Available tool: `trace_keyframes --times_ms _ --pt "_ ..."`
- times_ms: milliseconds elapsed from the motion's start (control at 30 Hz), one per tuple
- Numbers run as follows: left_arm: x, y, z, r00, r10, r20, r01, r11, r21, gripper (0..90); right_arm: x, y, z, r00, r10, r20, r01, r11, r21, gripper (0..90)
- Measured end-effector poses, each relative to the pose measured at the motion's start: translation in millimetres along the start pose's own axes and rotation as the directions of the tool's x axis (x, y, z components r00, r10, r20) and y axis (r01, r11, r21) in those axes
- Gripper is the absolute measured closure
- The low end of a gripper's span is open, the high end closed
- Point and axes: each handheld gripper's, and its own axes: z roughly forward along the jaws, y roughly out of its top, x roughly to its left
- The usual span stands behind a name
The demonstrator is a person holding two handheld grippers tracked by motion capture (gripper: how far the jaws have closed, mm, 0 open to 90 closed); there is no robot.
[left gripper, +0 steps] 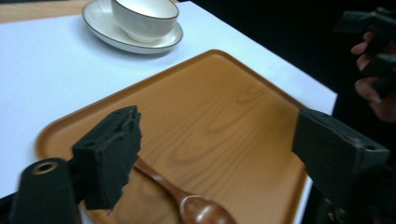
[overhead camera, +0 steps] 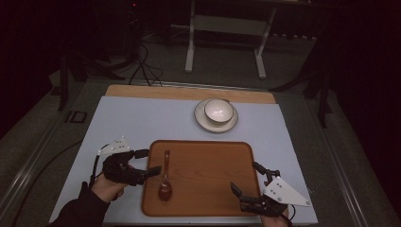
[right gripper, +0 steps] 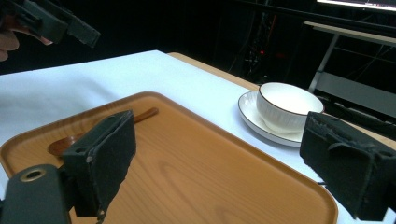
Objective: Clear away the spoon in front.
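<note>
From my remote seat the high view is dim, dark at the edges with the room beyond nearly black. Both gripper views are brighter; light glares off the white table, and the near jaws blur softly

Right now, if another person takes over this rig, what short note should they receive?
Left gripper: open at the tray's left edge, nothing between the jaws.
Right gripper: open at the tray's right front corner, empty.
Wooden spoon: lies flat on the left part of the tray, bowl end toward the person.
White bowl: stands on its saucer behind the tray.
Done: spoon lies on the tray.
Left: probably the bowl and saucer, not yet touched.
</note>
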Motion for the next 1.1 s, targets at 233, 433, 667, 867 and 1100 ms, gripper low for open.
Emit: trace_keyframes --times_ms 233,433,667,867,1100 --pt "4.1 -16.1 0.8 0.9996 0.023 -0.014 -0.023 0.9997 0.011 7.1 -0.7 -0.6 0.5 1.0000 0.002 0.001 -0.002 1.000 0.001 10.7" --pt "2.7 -28.5 6.6 0.9987 0.046 -0.019 -0.046 0.9987 0.022 0.8 -1.2 -1.3 0.6 1.0000 -0.001 -0.001 0.001 1.000 0.006 10.7" --pt "5.9 -40.8 7.8 0.9962 0.085 -0.023 -0.085 0.9963 -0.013 0.8 -1.4 -3.5 1.0 1.0000 -0.007 -0.003 0.007 1.000 0.014 10.7" --pt "5.9 -52.3 13.8 0.9934 0.109 -0.035 -0.110 0.9939 -0.010 0.8 -1.6 -7.2 2.3 0.9999 -0.006 -0.012 0.006 1.000 0.027 10.7" --pt "2.6 -52.8 16.0 0.9914 0.128 -0.027 -0.129 0.9915 -0.017 0.8 -3.2 -9.1 2.9 0.9999 0.000 -0.010 0.000 1.000 0.028 10.7"
